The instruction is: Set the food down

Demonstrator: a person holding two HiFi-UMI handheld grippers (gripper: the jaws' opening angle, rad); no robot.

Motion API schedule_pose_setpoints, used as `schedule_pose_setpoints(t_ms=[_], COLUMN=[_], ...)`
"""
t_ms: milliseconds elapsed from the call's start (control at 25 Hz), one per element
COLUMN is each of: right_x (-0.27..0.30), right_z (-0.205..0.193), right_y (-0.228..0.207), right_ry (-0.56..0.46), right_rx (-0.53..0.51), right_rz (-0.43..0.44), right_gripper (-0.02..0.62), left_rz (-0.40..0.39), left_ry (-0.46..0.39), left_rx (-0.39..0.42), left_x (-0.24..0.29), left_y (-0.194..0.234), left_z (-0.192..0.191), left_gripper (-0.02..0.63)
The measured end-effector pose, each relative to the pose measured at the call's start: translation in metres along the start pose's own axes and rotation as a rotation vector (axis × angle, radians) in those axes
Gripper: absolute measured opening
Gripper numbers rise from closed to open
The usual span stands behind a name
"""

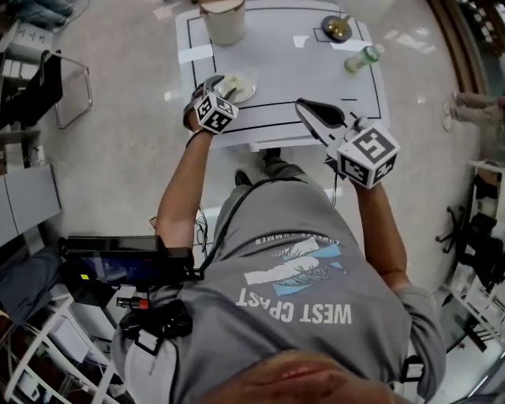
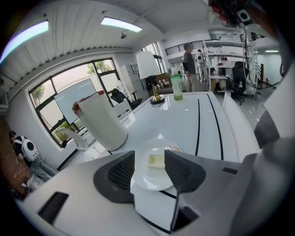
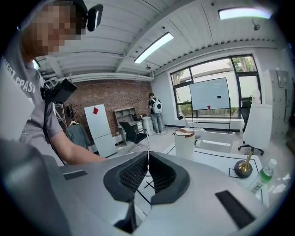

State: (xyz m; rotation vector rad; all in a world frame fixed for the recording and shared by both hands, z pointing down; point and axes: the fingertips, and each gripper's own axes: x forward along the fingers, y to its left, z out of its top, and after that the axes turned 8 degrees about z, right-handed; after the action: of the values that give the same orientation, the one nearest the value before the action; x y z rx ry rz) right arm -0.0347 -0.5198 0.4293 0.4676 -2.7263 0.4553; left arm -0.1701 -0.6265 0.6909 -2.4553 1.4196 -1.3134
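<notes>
A small white plate (image 2: 152, 179) with a pale yellow piece of food (image 2: 156, 160) sits at the near left corner of the white table (image 1: 308, 71). My left gripper (image 2: 150, 159) is open, its jaws standing on either side of the plate just above it. The head view shows the left gripper (image 1: 217, 84) over the near edge of the plate (image 1: 241, 88). My right gripper (image 1: 304, 106) hovers over the table's front right edge. In its own view the right gripper (image 3: 148, 155) is shut with nothing between the pads.
A tall white lidded container (image 1: 223, 20) stands at the table's far left. At the far right are a brass-coloured stand (image 1: 337, 28) and a green bottle (image 1: 363, 57). Black lines mark the tabletop. People and office chairs are in the room behind.
</notes>
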Motion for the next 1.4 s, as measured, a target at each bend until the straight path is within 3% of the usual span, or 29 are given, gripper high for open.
schedule_pose_setpoints(t_ms=[320,520,680,840,1040,1120,1240,1400], right_x=[0.01,-0.01,-0.026,-0.031,-0.041,-0.06,-0.111,-0.161], right_z=[0.021,0.027,0.027,0.027,0.061,0.07,0.064,0.033], right_y=[0.021,0.062,0.081,0.088,0.09,0.105,0.147,0.187], right_ry=[-0.064,-0.122,-0.179,-0.219,-0.23,-0.279,-0.318,-0.313], right_rx=[-0.035,-0.04,-0.05,-0.042,-0.138,-0.157,-0.205,-0.166], right_rz=[0.018,0.018,0.026,0.028,0.093,0.095,0.112,0.134], right_gripper=[0.009,0.009,0.009,0.009,0.009,0.009,0.009,0.009], left_rz=[0.126,0.112,0.146,0.152,0.225,0.226,0.226,0.181], left_ry=[-0.209,-0.35,-0.44,-0.515,-0.618,-0.644,-0.726,-0.727], left_rx=[-0.165,-0.299,-0.312,-0.275,-0.329,-0.311,-0.337,-0.389], left_x=[-0.118,-0.226,-0.279,-0.3,-0.334,-0.355,-0.401,-0.434], left_y=[0.052,0.039,0.036,0.042,0.052,0.044,0.0,-0.054], left_z=[0.033,0.047,0.062,0.083,0.12,0.136,0.162,0.178], left_gripper=[0.19,0.19,0.19,0.19,0.19,0.19,0.19,0.19])
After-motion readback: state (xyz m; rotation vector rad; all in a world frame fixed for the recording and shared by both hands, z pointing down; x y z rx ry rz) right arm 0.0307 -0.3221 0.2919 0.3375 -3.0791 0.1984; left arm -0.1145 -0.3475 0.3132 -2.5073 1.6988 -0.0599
